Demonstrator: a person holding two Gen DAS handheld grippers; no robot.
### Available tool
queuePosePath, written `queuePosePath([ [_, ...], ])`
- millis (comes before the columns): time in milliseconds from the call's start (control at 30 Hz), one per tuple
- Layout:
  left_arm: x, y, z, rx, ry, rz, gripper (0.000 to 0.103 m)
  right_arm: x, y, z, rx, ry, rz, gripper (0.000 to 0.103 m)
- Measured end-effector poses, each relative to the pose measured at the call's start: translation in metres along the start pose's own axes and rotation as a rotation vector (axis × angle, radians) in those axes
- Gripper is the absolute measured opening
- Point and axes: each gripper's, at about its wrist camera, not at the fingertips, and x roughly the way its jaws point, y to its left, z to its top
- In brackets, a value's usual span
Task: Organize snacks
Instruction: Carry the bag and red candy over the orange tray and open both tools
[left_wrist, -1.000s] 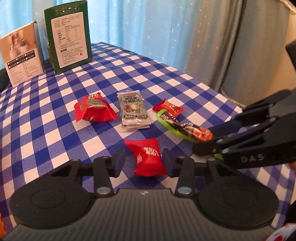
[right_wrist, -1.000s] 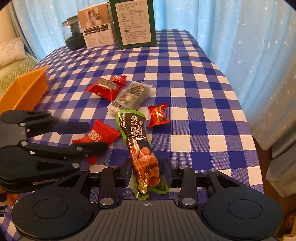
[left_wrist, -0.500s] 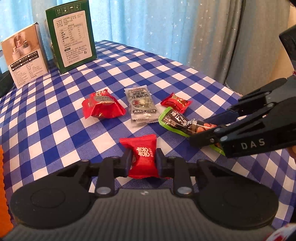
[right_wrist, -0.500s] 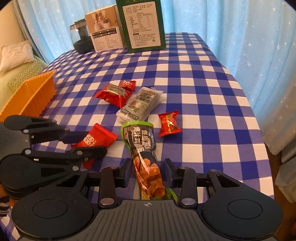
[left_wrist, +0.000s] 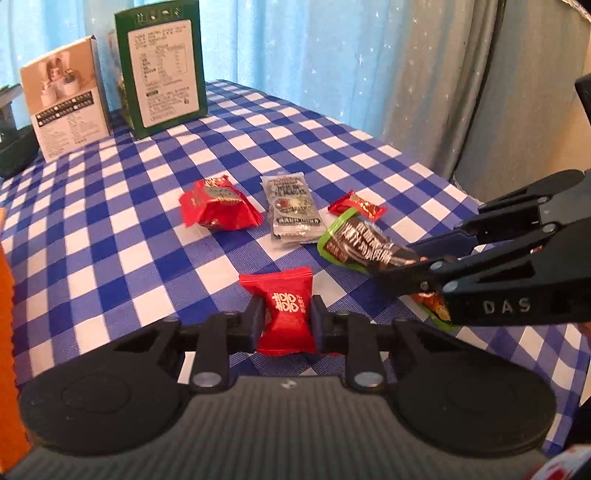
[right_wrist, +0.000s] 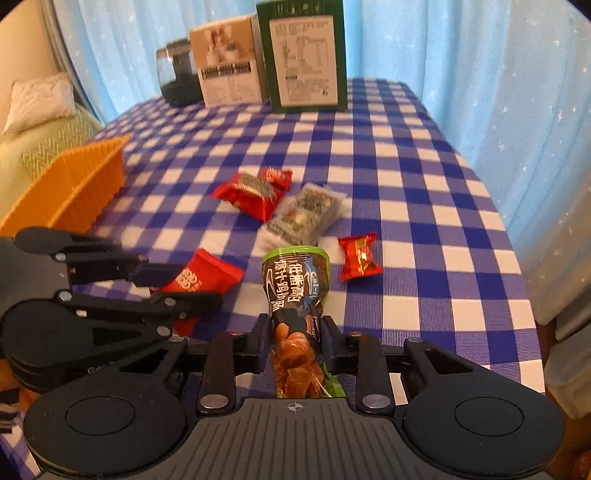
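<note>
My left gripper (left_wrist: 286, 318) is shut on a red candy packet (left_wrist: 282, 299) with white characters, its pads pressing both sides. In the right wrist view this left gripper (right_wrist: 184, 284) sits at the left with the red packet (right_wrist: 199, 275) in it. My right gripper (right_wrist: 295, 338) is closing its jaws on a long green-and-black snack packet (right_wrist: 293, 284). The pads squeeze its near part and its far end tilts up. From the left wrist view, the right gripper (left_wrist: 406, 273) holds that packet (left_wrist: 354, 243) at the right.
On the blue checked tablecloth (right_wrist: 406, 184) lie a red packet (right_wrist: 251, 195), a grey clear packet (right_wrist: 306, 214) and a small red candy (right_wrist: 358, 254). An orange basket (right_wrist: 74, 188) stands at the left. A green box (right_wrist: 304, 55), a white box (right_wrist: 229, 66) and a dark jar (right_wrist: 177, 74) stand at the back.
The left jaws closed onto the red candy packet. The right jaws closed onto the green-and-black packet, whose far end rose off the cloth.
</note>
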Motion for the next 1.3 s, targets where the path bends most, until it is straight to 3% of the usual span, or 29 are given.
queuePosePath([
  [200, -0.026, 0.009, 0.002, -0.044, -0.046, 0.01, 0.023, -0.017, 0.004, 0.01, 0.068, -0.075, 0.013, 0.029],
  [400, -0.053, 0.024, 0.01, -0.123, -0.084, 0.084, 0.023, -0.031, 0.02, 0.026, 0.147, -0.142, 0.019, 0.029],
  [600, -0.093, 0.048, 0.01, -0.147, -0.112, 0.172, 0.023, -0.041, 0.051, 0.039, 0.146, -0.198, 0.071, 0.029],
  [933, -0.16, 0.111, -0.017, -0.222, -0.127, 0.306, 0.023, -0.042, 0.124, 0.058, 0.067, -0.251, 0.211, 0.029],
  [1300, -0.201, 0.173, -0.062, -0.293, -0.106, 0.408, 0.023, -0.011, 0.223, 0.071, -0.019, -0.197, 0.342, 0.029],
])
